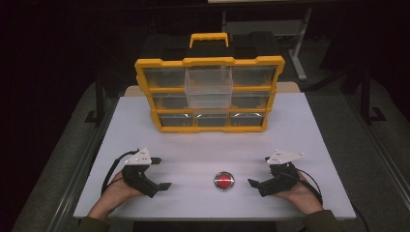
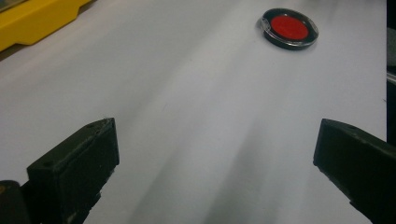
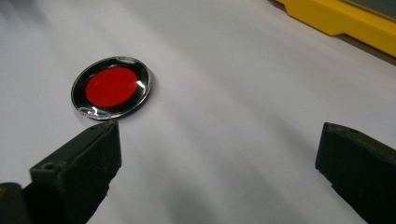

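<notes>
A yellow plastic organiser cabinet with clear drawers (image 1: 209,94) stands upright at the far middle of the flat white counter (image 1: 309,130), a yellow carry handle on its top. It has three rows of three see-through drawers. The clear plastic drawer in the middle of the top row (image 1: 209,87) is pulled well forward of the frame, overhanging the row below; the other drawers sit flush. What the drawers hold is too small and too reflective to make out.

A small round case with a red centre, black rim and clear lid (image 1: 224,181) lies flat on the counter near the front edge, between the two hands and well apart from the cabinet.

The left tongs (image 1: 161,173), held in the person's left hand (image 1: 116,189) at the front left, point inward toward the case. In the left gripper view the jaws stand spread wide with bare counter between them, and the round case (image 2: 289,28) lies well ahead, off toward the right jaw's side.

The right tongs (image 1: 258,171), held in the right hand (image 1: 300,193) at the front right, also point inward. Its jaws are spread wide and pinch nothing; in the right gripper view the round case (image 3: 111,87) lies just beyond the tip of the left jaw, near but apart from it. A strip of the yellow cabinet base (image 3: 345,21) crosses the upper right corner.
</notes>
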Available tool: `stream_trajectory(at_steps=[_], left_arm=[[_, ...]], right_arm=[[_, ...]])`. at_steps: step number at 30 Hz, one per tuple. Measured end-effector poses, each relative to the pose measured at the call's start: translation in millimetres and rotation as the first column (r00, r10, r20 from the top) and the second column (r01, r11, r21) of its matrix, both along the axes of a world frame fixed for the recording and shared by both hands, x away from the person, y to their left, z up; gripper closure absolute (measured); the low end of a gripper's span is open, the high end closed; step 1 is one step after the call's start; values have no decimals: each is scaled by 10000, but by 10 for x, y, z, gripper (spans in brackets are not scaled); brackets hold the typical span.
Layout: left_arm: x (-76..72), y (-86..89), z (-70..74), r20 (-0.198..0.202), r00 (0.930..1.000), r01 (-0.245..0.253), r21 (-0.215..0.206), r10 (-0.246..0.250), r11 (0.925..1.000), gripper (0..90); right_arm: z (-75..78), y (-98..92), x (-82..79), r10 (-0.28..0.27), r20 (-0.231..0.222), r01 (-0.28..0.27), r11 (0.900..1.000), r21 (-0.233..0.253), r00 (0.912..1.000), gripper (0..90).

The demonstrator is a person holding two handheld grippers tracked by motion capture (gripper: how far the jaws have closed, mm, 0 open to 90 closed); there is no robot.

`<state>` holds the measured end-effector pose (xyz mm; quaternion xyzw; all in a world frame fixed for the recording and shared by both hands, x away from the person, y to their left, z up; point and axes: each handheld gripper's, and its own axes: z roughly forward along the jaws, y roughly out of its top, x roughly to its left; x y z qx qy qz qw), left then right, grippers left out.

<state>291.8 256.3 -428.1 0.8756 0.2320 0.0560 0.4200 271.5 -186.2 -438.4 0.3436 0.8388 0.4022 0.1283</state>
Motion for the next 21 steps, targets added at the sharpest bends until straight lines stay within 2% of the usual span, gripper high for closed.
stream_trajectory(at_steps=[7, 15, 21], left_arm=[[17, 35, -14, -67, 9999, -130, -27, 130, 9999, 0], [15, 37, -25, -65, 9999, -124, -88, 124, 9999, 0], [5, 63, -47, -48, 9999, -129, 56, 129, 9999, 0]], right_arm=[[3, 5, 16, 68, -81, -68, 10000, 72, 9999, 0], [45, 33, 52, 88, 26, -88, 9998, 179, 10000, 0], [90, 65, 74, 144, 88, -146, 9995, 270, 9999, 0]])
